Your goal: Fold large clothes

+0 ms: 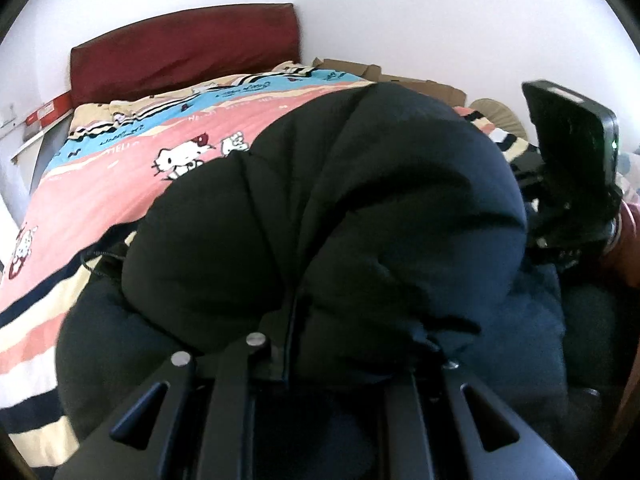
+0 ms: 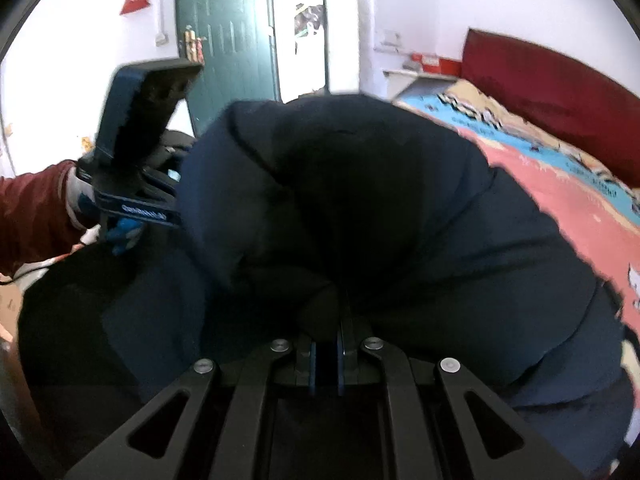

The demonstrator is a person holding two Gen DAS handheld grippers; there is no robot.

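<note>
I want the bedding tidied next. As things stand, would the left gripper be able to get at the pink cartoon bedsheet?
Probably not yet: the left gripper is shut on the puffy black down jacket, which bulges between it and the pink cartoon bedsheet.

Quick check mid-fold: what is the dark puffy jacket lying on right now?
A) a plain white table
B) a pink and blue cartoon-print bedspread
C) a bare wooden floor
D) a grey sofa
B: the dark puffy jacket bulges over the pink and blue cartoon-print bedspread, below the red headboard.
</note>
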